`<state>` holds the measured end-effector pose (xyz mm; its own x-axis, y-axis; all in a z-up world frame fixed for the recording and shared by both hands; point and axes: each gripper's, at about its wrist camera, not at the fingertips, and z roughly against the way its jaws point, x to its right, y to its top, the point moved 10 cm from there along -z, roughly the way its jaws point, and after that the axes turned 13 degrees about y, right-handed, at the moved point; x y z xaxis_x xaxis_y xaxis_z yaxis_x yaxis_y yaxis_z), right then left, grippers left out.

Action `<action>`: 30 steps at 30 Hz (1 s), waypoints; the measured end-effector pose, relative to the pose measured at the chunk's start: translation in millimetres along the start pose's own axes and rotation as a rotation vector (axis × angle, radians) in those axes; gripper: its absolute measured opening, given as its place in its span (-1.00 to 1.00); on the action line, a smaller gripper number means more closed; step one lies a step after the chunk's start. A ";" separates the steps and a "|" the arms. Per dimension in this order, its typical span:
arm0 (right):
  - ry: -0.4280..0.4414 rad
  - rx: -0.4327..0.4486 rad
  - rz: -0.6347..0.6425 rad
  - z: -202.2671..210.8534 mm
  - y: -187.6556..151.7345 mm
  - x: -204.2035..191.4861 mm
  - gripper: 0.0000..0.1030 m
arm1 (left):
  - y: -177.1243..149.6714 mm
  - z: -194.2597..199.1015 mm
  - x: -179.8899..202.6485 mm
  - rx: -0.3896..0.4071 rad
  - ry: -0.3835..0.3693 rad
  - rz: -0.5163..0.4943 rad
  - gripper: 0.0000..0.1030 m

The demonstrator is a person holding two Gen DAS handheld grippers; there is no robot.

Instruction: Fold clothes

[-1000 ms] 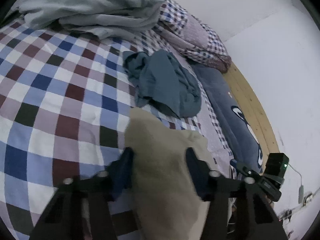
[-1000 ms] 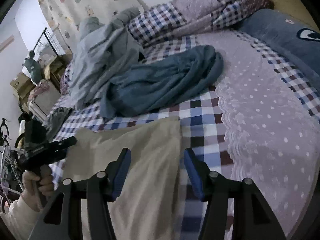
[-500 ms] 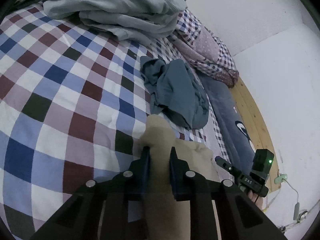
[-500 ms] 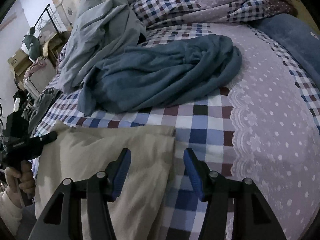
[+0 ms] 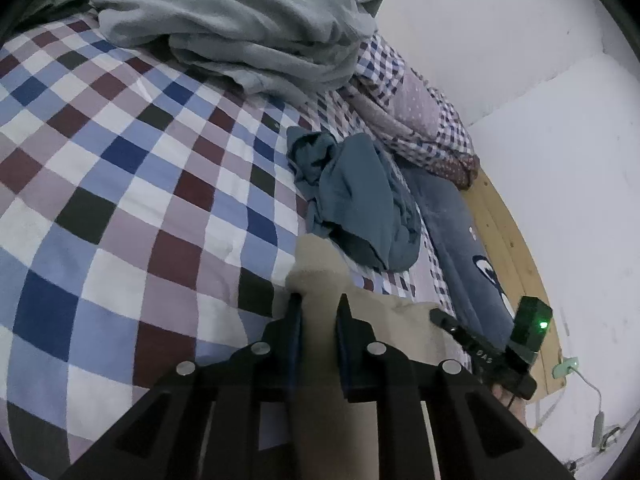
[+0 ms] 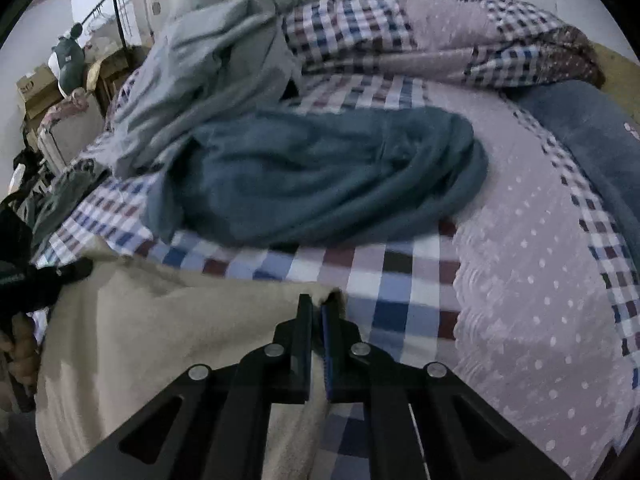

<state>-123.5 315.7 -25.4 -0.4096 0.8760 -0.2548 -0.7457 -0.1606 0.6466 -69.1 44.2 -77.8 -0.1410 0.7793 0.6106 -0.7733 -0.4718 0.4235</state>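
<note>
1. Checked bed (image 5: 120, 184) under everything, white wall (image 5: 520, 40) behind, wooden headboard (image 5: 508, 232) along the right edge.
2. Lay flat near the bed's front edge: beige cloth (image 6: 160, 344), its far edge toward the teal garment (image 6: 320, 184).
3. Left claw (image 5: 319, 312) clamped on a raised fold of the beige cloth (image 5: 320, 272), fabric bunched between the blue-padded fingers (image 5: 295, 320).
4. Right claw (image 6: 316, 312) nearly closed, pinching the cloth's far right corner.
5. Sat crumpled just beyond the cloth: teal garment (image 5: 360, 200).
6. Heaped farther back: grey bedding (image 5: 240, 20) beside a checked quilt (image 6: 420, 44).
</note>
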 end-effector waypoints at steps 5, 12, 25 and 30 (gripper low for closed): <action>-0.024 0.033 0.026 5.7 11.4 -1.9 -0.95 | 0.6 1.4 -3.0 0.022 0.006 0.010 -0.72; -0.063 -0.022 0.035 -13.0 0.1 5.6 -0.94 | 0.2 -1.8 -5.7 -0.002 -0.008 0.021 -0.72; -0.087 -0.023 -0.079 2.0 -13.1 33.2 -0.36 | -1.4 -4.7 -3.7 -0.020 -0.005 0.010 -0.66; 0.036 -0.049 -0.151 5.6 -22.9 28.5 -0.02 | -1.5 -4.0 -3.0 -0.031 -0.013 0.014 -0.64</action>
<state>-115.2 346.9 -43.4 -0.3087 0.8751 -0.3727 -0.8246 -0.0509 0.5634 -69.9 44.2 -82.9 -0.1444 0.7673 0.6249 -0.7903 -0.4694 0.3938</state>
